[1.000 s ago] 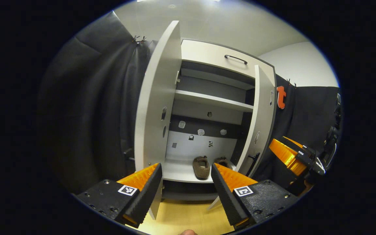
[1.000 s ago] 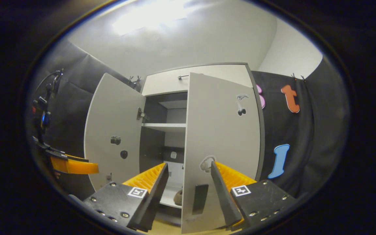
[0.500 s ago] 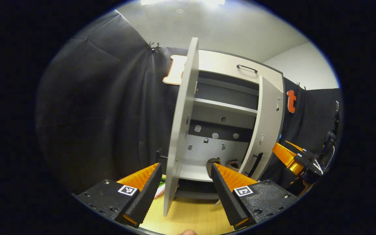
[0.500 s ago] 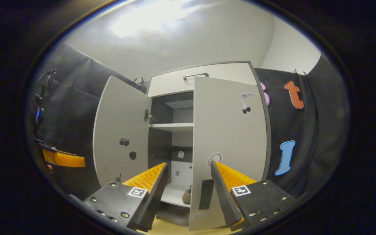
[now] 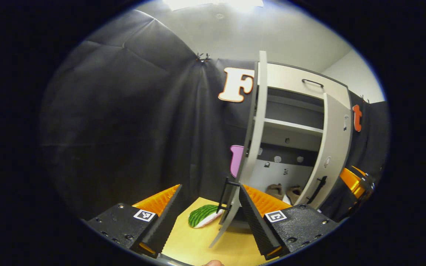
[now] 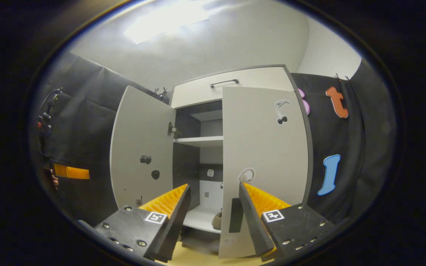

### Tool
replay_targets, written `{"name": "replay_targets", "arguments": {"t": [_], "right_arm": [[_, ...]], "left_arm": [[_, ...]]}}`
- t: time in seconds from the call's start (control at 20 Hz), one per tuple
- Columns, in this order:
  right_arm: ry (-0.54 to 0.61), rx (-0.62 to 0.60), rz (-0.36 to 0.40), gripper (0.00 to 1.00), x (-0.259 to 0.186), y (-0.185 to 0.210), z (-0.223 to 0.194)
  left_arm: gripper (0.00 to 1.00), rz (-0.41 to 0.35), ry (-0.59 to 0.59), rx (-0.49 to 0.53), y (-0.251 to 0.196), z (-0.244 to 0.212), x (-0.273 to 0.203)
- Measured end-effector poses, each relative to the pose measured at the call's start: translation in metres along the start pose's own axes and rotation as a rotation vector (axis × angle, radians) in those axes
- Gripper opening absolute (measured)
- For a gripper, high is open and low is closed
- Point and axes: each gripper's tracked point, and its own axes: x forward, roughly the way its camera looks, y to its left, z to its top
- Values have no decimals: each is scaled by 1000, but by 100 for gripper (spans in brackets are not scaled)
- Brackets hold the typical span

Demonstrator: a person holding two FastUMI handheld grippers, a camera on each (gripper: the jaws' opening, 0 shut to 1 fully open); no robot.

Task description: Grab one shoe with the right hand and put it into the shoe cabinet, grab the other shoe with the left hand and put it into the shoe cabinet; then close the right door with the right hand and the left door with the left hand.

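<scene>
**Count of things**

Two shoes (image 5: 275, 190) (image 5: 294, 193) are seen on the floor of one cabinet (image 5: 290, 79), at about 4 o'clock in the left gripper view. Two doors (image 5: 252, 147) (image 5: 331, 147) are counted, each with one handle (image 5: 226, 194) (image 5: 318, 188). One drawer handle (image 5: 312, 82) is seen at 1 o'clock, one shelf (image 5: 292, 126) below it, and one green mat (image 5: 202, 215) at 6 o'clock.

The left gripper (image 5: 209, 218) holds level, its two ridged fingers (image 5: 166, 218) spread wide apart with nothing pressed between them. The right gripper (image 6: 213, 218) is likewise level, its fingers (image 6: 252, 218) parted and gripping nothing. Off to the left of the right gripper's jaws, the left gripper appears again, farther away, with part of a hand (image 6: 54, 181) showing behind it.
</scene>
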Motion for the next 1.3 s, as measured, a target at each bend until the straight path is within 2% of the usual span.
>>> {"name": "replay_targets", "arguments": {"t": [0.2,0.35,0.55,0.6,0.65,0.8,1.05,1.3], "right_arm": [[14,1,-31,79,-1,-18,-5],[16,-1,-69,79,-3,-35,-7],[13,1,-118,79,-4,-54,-6],[16,2,-124,79,-4,-57,-7],[19,3,-130,79,-4,-60,-8],[22,-3,-146,79,-4,-66,-9],[26,10,-148,79,1,-68,-12],[36,26,-134,79,7,-62,-20]], "left_arm": [[92,61,12,-19,16,-8,25],[92,69,23,-31,16,-18,47],[92,25,62,-61,2,-35,58],[87,16,69,-69,-3,-38,60],[92,9,77,-75,-6,-41,64],[92,30,91,-73,-6,-48,71],[92,0,98,-126,-9,-53,72],[91,-18,85,-115,-10,-54,73]]}}
